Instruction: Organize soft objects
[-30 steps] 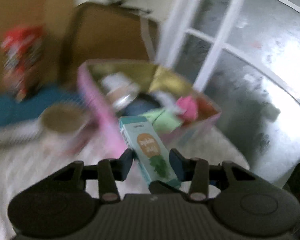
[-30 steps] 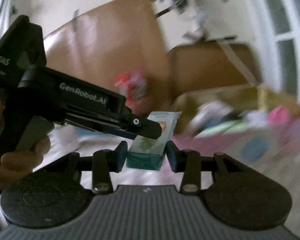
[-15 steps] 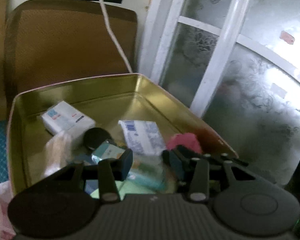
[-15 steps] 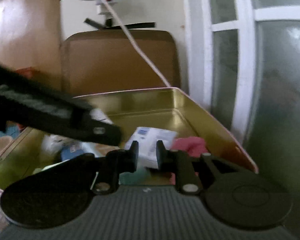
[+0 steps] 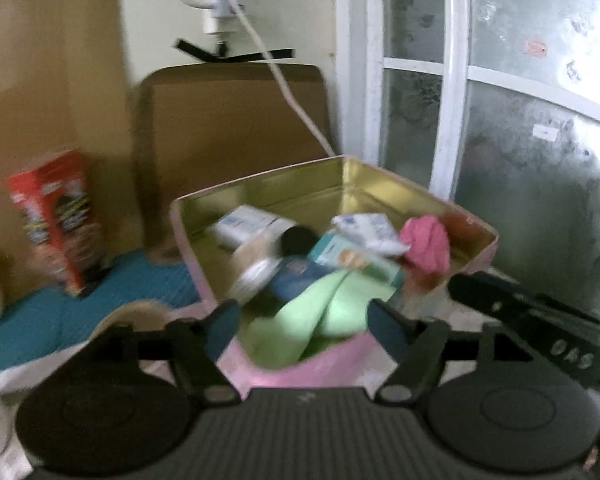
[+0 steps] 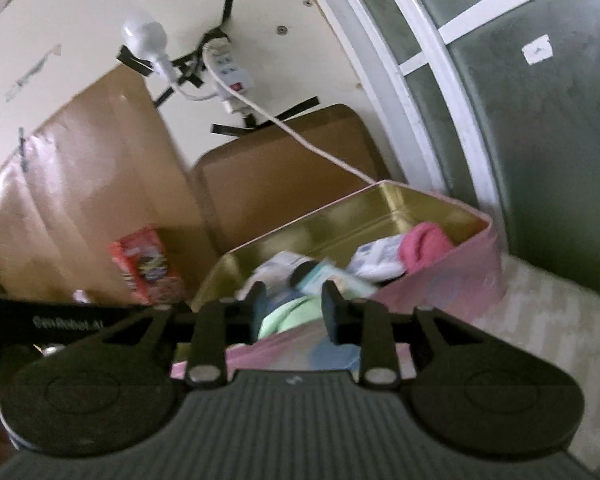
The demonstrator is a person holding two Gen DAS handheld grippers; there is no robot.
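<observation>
Nearest, the left gripper (image 5: 304, 322) hung just short of the tin's near corner, its jaws spread wide with nothing between them. The right gripper (image 6: 294, 306) was beside it, also before the tin's near wall, jaws parted more narrowly and likewise holding nothing.

The pink tin (image 5: 324, 364), gold inside, stood on a pale patterned surface (image 6: 548, 320). A light green cloth (image 5: 320, 312) lay heaped in its near corner, spilling up to the rim. Behind the cloth rested a teal and white carton (image 5: 348, 256), tilted on the other contents, with a dark blue packet (image 5: 296, 276) beside it on the left. A pink cloth (image 5: 426, 242) was bunched against the tin's right wall, touching a white wrapped pack (image 5: 366, 230). Toward the far left corner lay a white box (image 5: 248, 226), and a black round object (image 5: 298, 238) sat near the middle; motion blur left me unsure what it was.

Left of the tin a teal mat (image 5: 80, 312) covered the surface, and a red snack box (image 5: 58, 220) stood tilted on it. Beyond, brown cardboard (image 5: 228, 120) leaned against the wall, a white cable (image 5: 288, 92) ran down to the tin's far rim, and a frosted window (image 5: 520, 100) filled the right side.
</observation>
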